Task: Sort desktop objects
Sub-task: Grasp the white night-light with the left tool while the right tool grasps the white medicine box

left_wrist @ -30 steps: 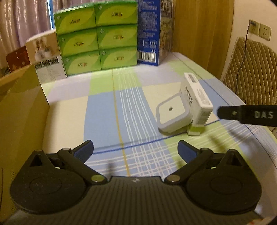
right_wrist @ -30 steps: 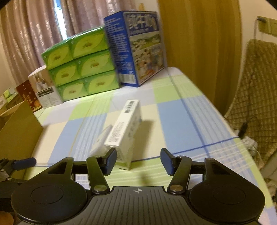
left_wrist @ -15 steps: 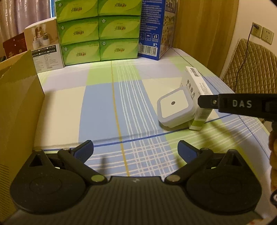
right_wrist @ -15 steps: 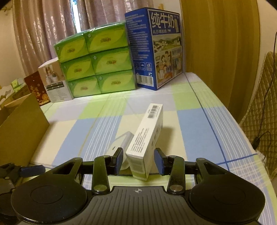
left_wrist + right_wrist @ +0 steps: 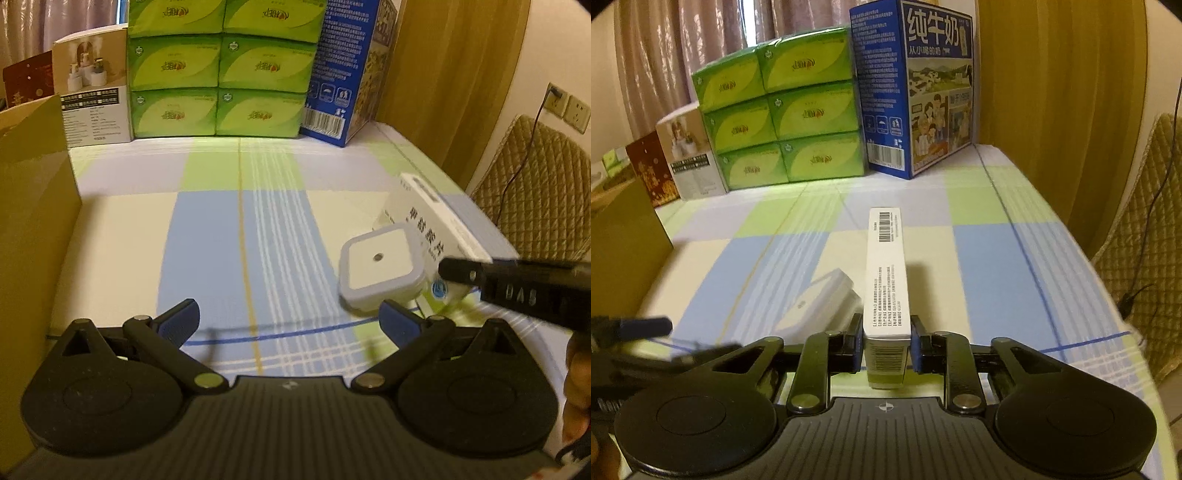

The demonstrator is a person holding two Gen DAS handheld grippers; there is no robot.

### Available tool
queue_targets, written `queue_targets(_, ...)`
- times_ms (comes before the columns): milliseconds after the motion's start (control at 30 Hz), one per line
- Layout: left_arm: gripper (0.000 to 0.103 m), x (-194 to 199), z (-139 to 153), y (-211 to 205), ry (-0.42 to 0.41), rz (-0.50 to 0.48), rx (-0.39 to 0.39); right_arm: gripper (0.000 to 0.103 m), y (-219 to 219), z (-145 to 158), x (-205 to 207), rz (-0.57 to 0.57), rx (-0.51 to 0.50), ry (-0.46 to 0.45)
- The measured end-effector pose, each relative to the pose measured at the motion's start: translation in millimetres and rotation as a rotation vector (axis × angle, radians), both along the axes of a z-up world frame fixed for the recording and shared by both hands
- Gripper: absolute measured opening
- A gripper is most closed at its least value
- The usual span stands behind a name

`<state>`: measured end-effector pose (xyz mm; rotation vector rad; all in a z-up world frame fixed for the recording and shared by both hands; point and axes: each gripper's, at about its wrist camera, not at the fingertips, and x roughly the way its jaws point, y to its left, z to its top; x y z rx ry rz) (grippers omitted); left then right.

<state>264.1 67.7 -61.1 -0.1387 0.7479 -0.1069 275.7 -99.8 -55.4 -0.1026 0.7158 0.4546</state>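
White carton [image 5: 886,295] between closing right gripper [image 5: 885,349] pads; left gripper [image 5: 288,317] wide, empty; square device [image 5: 380,266] unsorted.

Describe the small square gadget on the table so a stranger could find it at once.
Start at the checked tablecloth and find the long white carton between the closing right gripper jaws. The gadget leans against that carton's side. It alone is a flat, rounded square: white face, grey rim, one dark dot in the centre.

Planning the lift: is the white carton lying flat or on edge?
On edge: the white carton stands on a narrow side, barcode face up, between the right tongs, which are closing.
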Motion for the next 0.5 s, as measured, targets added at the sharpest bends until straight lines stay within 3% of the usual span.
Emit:
queue_targets(133, 0.101, 7, 2, -2, -0.011, -0.004, -0.106, 0.021, -10, 2, -4, -0.017, -0.029, -0.004)
queue_targets(267, 0.099, 17, 4, -14, -0.029, -0.032, -0.138, 0.021, -22, 6, -4, -0.044, -0.043, -0.018)
queue_targets(500, 0.084, 39, -4, -25, -0.021, -0.111, -0.178, 0.021, -29, 3, -1, -0.058, -0.036, -0.024)
